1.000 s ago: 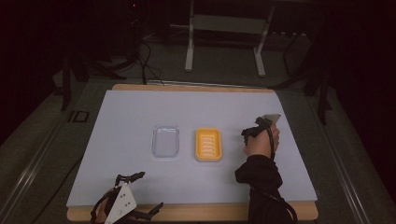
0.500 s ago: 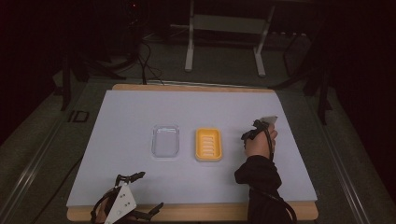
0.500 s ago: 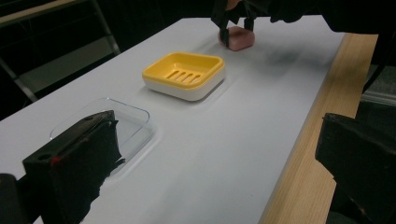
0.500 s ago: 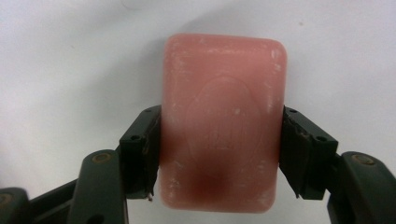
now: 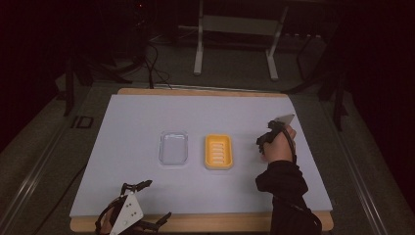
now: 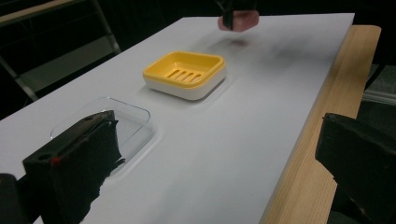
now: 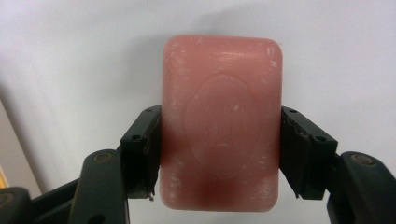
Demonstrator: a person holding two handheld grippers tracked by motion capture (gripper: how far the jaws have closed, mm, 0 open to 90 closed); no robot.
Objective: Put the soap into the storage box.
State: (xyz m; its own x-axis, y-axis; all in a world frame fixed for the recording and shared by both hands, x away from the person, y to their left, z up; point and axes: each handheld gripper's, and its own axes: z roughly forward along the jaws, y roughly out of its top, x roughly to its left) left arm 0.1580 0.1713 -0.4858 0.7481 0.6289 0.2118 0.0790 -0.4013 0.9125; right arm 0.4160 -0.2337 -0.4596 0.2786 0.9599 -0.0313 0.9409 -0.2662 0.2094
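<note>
One pink soap bar (image 7: 222,140) clamped by its long sides in the right gripper (image 5: 266,139) at frame right, probably just off the table; yellow dish (image 5: 218,152) lies just left; left gripper (image 5: 128,218), jaws apart, much farther.

The pink soap bar (image 7: 222,123) is looking waxy and scuffed; the yellow soap dish (image 6: 184,73) beside the clear tray (image 6: 122,116) is looking like glossy plastic.

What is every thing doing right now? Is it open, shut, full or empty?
Right gripper: shut on the pink soap.
Pink soap: clamped by its sides, lifted just off the table.
Left gripper: jaws wide open, holding nothing.
Yellow soap dish: empty, upright.
Clear lid: lying flat beside the dish, nothing on it.
</note>
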